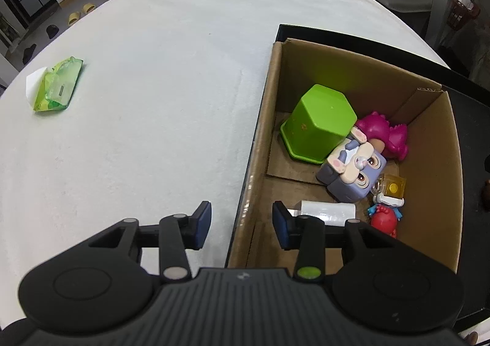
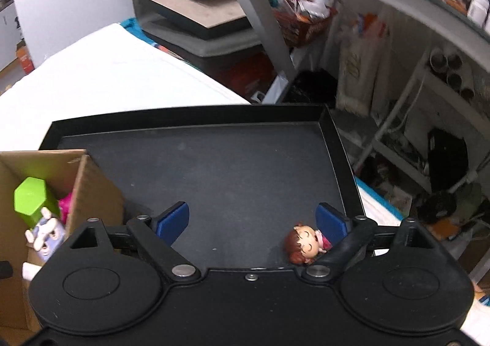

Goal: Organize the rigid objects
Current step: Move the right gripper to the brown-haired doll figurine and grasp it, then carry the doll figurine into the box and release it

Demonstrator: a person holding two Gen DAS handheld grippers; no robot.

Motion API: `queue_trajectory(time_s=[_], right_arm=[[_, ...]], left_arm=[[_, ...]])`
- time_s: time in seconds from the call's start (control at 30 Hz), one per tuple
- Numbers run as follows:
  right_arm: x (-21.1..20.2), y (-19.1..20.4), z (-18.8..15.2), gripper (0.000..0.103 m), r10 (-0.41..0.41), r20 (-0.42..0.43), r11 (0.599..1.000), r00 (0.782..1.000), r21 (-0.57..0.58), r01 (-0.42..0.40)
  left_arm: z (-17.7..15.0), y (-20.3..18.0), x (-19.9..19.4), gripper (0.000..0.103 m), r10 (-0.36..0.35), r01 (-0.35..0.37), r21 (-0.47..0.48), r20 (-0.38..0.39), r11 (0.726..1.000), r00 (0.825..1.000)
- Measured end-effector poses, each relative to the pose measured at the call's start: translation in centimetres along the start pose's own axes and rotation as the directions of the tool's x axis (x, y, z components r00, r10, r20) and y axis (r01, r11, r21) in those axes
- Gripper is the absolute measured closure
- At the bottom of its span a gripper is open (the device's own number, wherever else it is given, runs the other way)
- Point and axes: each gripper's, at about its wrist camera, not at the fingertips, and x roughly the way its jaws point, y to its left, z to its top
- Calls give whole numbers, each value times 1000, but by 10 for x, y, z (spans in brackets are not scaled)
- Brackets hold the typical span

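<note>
the left tool [image 1: 242,225] hangs over the near left wall of the cardboard box [image 1: 260,143], its blue pads apart and nothing between them: one pad is above the white table [image 1: 168,85], the other above the box's inside. in the box lie a green hexagonal cup [image 1: 318,122] on its side, a magenta toy [image 1: 386,134] behind it, a grey-purple bunny cube [image 1: 352,171] touching the cup, a small clear-and-yellow piece [image 1: 392,186], a red figure [image 1: 384,217] near the right wall and a white roll [image 1: 327,211] just beyond the tool's right pad. a green wipes pack [image 1: 56,85] lies well apart on the table at left.

the right tool [image 2: 252,220] stands wide open over the black tray [image 2: 214,168], gripping nothing. a small brown-haired doll [image 2: 303,243] lies on the tray floor just beside the tool's right pad; whether they touch, i cannot tell. the box sits in the tray's left part.
</note>
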Motion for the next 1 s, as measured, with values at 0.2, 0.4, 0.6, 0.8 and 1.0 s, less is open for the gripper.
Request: queue_trajectory(time_s=[0.2,0.4,0.6,0.8,1.0], right_arm=[[17,-12,-3,13,-2,-42,1000,999,28,3],[34,-19,-6,19,-8,-72,1000,997,25,10],[37,-25,-11,74,32,-103,999,994,36,-28],[11,-18,-8,74,95,-45,995,994,20,-94],[-24,-16,3,74,153,53,987,987,33,-155]], left_arm=[[0,-17,-3,61,13,-13,30,7,999,1000],[0,-22,-3,59,42,-43,29,7,999,999],[-2,-20,-8,59,41,-41,26,16,999,999],[-6,-16,-15,59,25,-26,23,36,999,999],[-11,-9,-15,59,14,-15,13,34,1000,999]])
